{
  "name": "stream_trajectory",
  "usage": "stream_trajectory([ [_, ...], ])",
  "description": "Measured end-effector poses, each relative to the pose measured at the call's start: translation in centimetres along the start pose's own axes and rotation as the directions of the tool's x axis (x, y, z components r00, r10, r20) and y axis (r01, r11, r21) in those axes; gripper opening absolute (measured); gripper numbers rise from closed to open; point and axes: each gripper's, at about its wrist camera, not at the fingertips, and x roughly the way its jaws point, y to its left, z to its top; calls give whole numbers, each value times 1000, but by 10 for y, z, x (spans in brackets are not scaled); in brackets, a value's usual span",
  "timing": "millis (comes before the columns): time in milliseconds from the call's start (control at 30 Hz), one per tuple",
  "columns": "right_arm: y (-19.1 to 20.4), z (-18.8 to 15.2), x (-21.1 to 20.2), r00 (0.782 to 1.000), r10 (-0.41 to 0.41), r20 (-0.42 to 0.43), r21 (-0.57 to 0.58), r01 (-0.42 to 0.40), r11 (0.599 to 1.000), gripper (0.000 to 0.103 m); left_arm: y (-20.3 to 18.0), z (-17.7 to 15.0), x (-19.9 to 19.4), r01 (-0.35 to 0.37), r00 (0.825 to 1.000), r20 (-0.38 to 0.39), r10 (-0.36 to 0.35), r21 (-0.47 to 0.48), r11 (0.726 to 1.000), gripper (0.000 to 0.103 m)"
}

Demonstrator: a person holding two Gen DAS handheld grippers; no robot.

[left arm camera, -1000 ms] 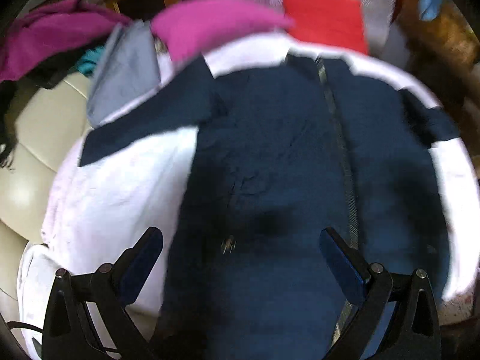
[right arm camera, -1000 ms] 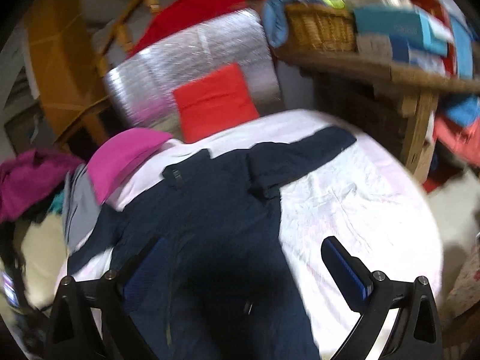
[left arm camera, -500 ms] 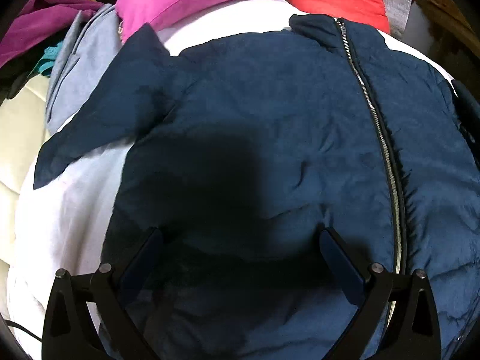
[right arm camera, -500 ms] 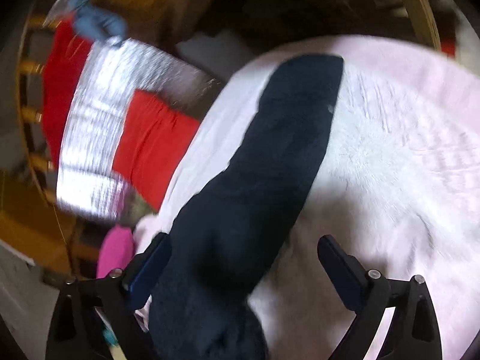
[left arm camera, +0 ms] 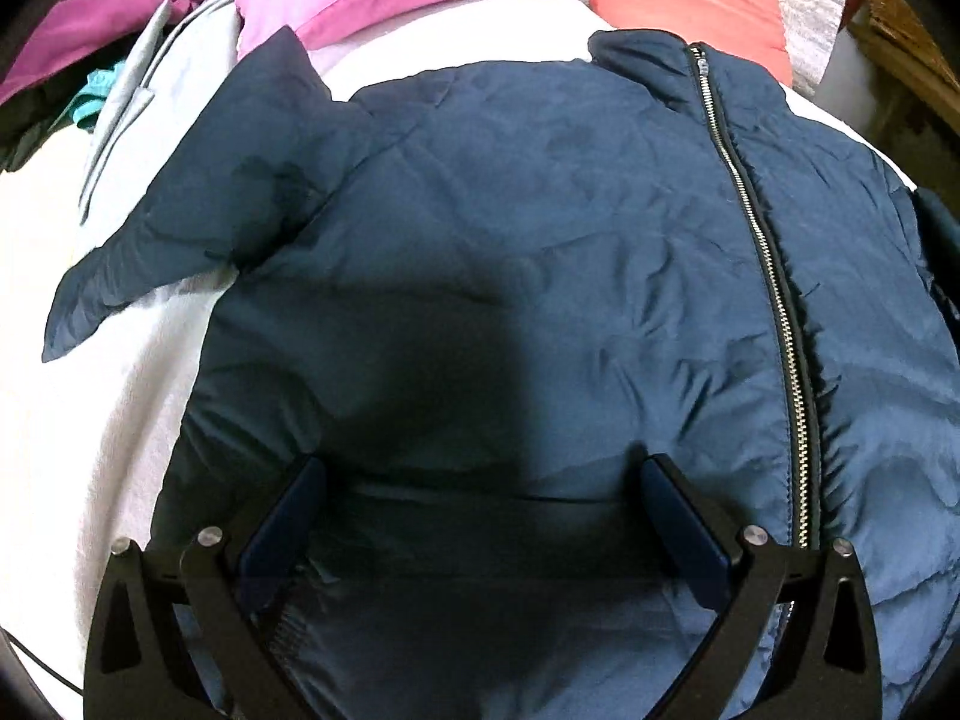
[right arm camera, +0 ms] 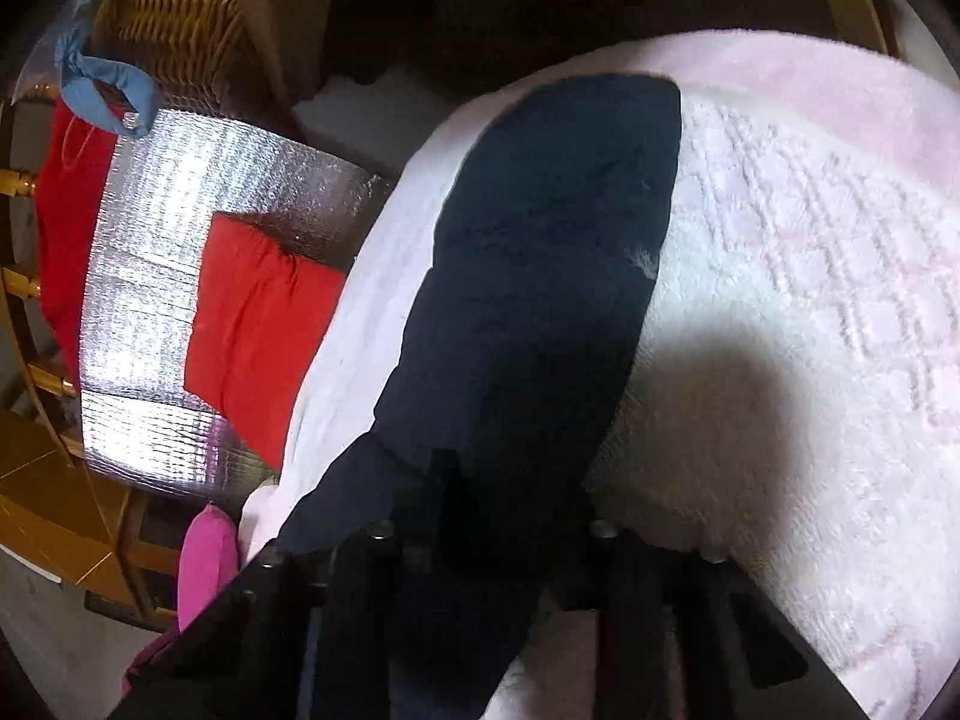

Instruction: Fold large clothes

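While the left claw (left arm camera: pixel 480 516) gapes over the jacket (left arm camera: pixel 540 240), the right claw (right arm camera: pixel 504 480), just closing, pinches its sleeve (right arm camera: pixel 540 276).

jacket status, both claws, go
Left claw open over jacket hem. Right claw just closed, shut on sleeve. Nothing in the way.

Left claw (left arm camera: pixel 480 516) frame: matte black, angular arms with triangular cut-outs at 7 and 5 o'clock
Left claw pads (left arm camera: pixel 282 528): dark navy, flat, rectangular
Left claw fasteners: round silver screw heads on each arm
Left claw cable: thin black, at 8 o'clock
Right claw (right arm camera: pixel 504 516) frame: black, in shadow, small silver screws; pads hard to make out
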Motion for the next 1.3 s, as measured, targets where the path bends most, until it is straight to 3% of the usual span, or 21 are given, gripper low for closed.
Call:
stream_trajectory([
  [67, 12, -3, -7, 999, 39, 28, -30, -38, 999, 14, 4, 0, 2, 2, 1000, 3, -2, -8, 1000, 103],
  [300, 91, -51, -46, 986, 165, 37, -229, -153, 961, 14, 14, 17, -1, 8, 999, -52, -8, 0, 1000, 103],
  [467, 153, -133, -59, 961, 256, -100, -345, -275, 898, 13, 34, 21, -44, -58, 994, 90, 62, -54, 997, 103],
  [567, 168, -187, -56, 947, 258, -191, -368, -313, 875, 13, 46, 21, -58, -89, 983, 155, 100, -74, 993, 103],
  [733, 157, -261, -30, 906, 245, -345, -289, -351, 891, 16, 64, 17, -65, -80, 973, 202, 108, -143, 986, 103],
  [800, 147, -279, -16, 893, 215, -396, -235, -324, 916, 25, 68, 17, -62, -69, 973, 208, 101, -157, 985, 103],
  [833, 146, -280, -8, 883, 208, -420, -207, -316, 926, 45, 66, 15, -61, -62, 972, 213, 96, -160, 985, 103],
  [867, 144, -282, -4, 872, 198, -448, -167, -299, 940, 78, 66, 13, -63, -55, 970, 226, 91, -161, 985, 103],
  [900, 138, -284, -6, 864, 198, -463, -125, -285, 950, 90, 64, 11, -64, -55, 967, 238, 92, -160, 986, 103],
  [967, 134, -283, -21, 854, 243, -460, -98, -321, 942, 94, 62, 12, -67, -52, 961, 262, 91, -149, 987, 103],
  [1133, 115, -257, -78, 884, 285, -371, -112, -347, 931, 94, 49, 13, -71, 22, 962, 274, 10, -113, 993, 103],
  [1200, 104, -234, -93, 923, 253, -291, -133, -301, 944, 94, 38, 14, -74, 61, 958, 284, -36, -80, 995, 103],
  [1300, 87, -206, -104, 960, 193, -201, -123, -220, 968, 91, 12, 14, -83, 101, 937, 336, -97, 6, 995, 103],
])
